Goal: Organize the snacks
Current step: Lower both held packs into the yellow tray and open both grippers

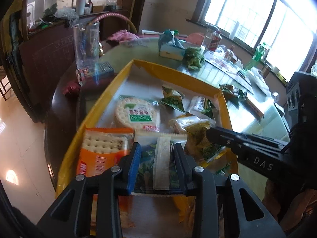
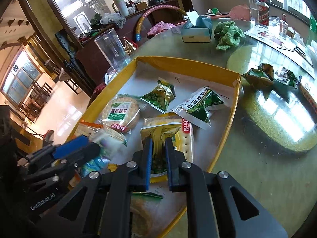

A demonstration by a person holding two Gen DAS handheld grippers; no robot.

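Note:
A shallow yellow-rimmed box (image 1: 178,73) (image 2: 188,63) on the glass table holds several snack packets. My left gripper (image 1: 157,148) is shut on a green leaf-print packet (image 1: 161,164) with a white seam, low over the box's near end. My right gripper (image 2: 158,144) is shut on a yellow-green packet (image 2: 156,132) above a square cracker packet (image 2: 186,138). In the left wrist view the right gripper (image 1: 210,133) reaches in from the right. Also in the box lie a round cracker packet (image 1: 136,113) (image 2: 120,113), an orange cracker packet (image 1: 103,146), a green garlic packet (image 2: 160,97) and a white-green packet (image 2: 200,105).
Two green packets (image 2: 259,75) (image 2: 287,77) lie on the table right of the box. Behind it stand a clear tumbler (image 2: 111,47), a tissue box (image 2: 196,29), a green cloth (image 2: 227,35) and bottles (image 2: 263,11). The table's edge drops off left of the box.

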